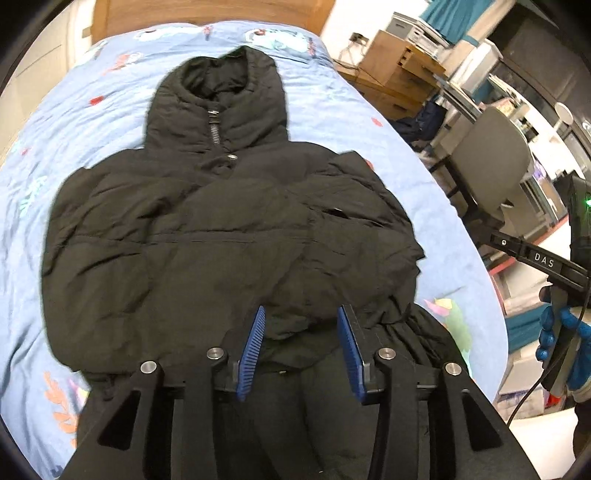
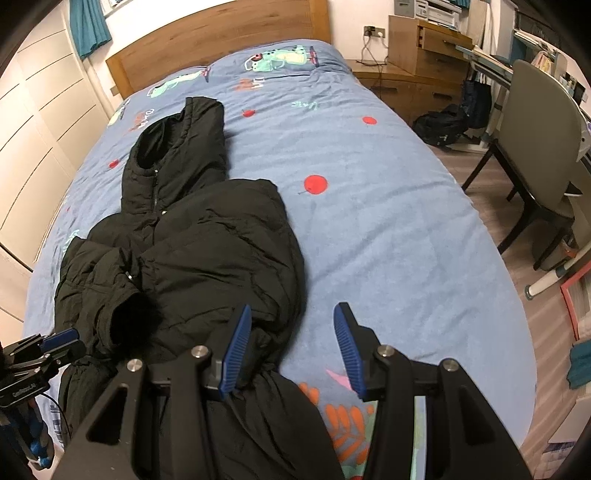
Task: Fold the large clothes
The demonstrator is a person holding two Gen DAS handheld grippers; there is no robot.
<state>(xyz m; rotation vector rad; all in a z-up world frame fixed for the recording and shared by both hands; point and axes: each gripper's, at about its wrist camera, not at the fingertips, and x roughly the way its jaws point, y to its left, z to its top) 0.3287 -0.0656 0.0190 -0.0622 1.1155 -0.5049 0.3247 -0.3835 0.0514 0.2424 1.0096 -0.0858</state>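
A bed [image 2: 369, 229] under a blue patterned cover meets a wooden headboard [image 2: 221, 33], with pale wardrobe doors [image 2: 40, 122] on one side and a wooden dresser [image 2: 424, 51], grey chair [image 2: 535, 122] and plank floor [image 2: 491, 206] opposite.

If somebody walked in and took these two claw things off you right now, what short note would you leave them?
Left claw: open, nothing gripped, hanging over the near hem of the black puffer jacket.
Right claw: open and empty, at the jacket's hem edge, one finger over the fabric, the other over the blue bedspread.
Jacket: lies front up on the bed, zipped, hood pointing at the wooden headboard.
Done: both sleeves look folded in across the chest.
Left: probably take the hem with both claws and fold it up toward the hood, then tidy the bundle.
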